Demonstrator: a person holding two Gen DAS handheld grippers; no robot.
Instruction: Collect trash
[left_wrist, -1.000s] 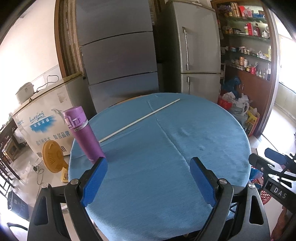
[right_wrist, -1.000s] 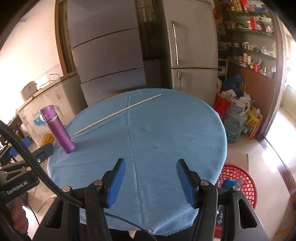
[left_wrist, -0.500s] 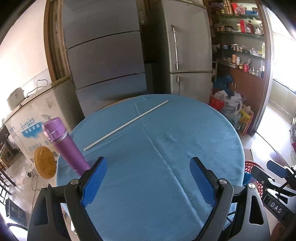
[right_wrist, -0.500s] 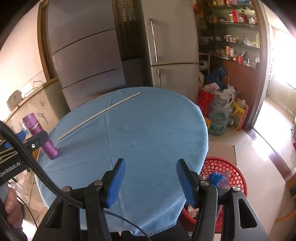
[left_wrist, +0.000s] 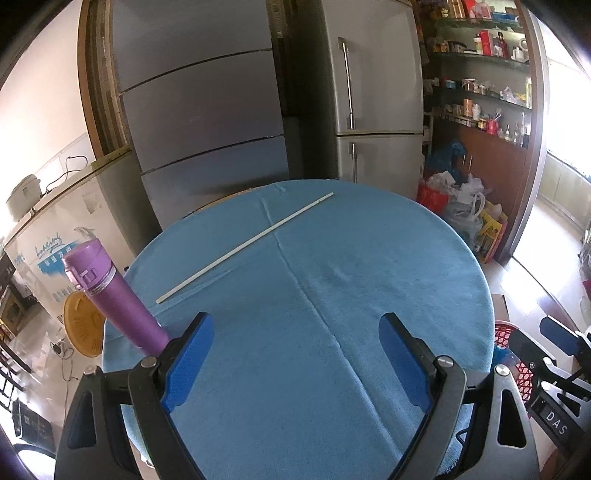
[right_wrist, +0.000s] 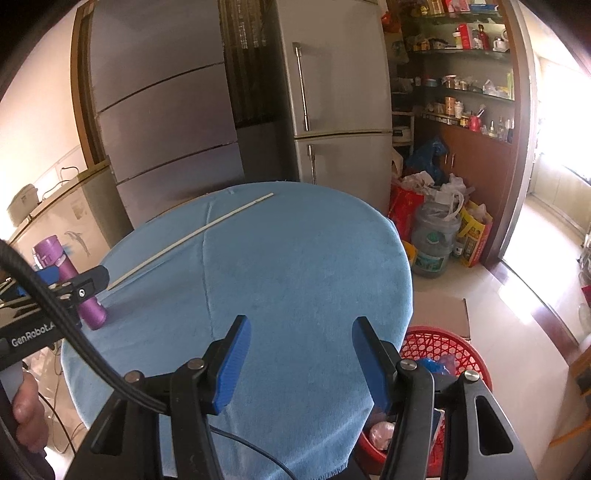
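The round counter (right_wrist: 295, 266) wears a blue cloth. Right of the counter, on the floor, stands a red basket (right_wrist: 448, 341) with trash inside, just beside the right hand-held gripper (right_wrist: 300, 360), half open, empty. The left hand-held gripper (left_wrist: 296, 356) gapes wide, empty. A purple bottle (left_wrist: 112, 295) stands at the counter's left edge, a white stick (left_wrist: 243, 248) farther back.

Your grippers: black frames, blue finger pads (left_wrist: 190, 360), silver screws; braided black cable (right_wrist: 55, 310), white "GenRobot.AI" and "DAS" lettering.

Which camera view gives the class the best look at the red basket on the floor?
The right wrist view: the red basket shows its mesh rim and the trash inside, beside the table. The left wrist view catches only a sliver at its right edge.
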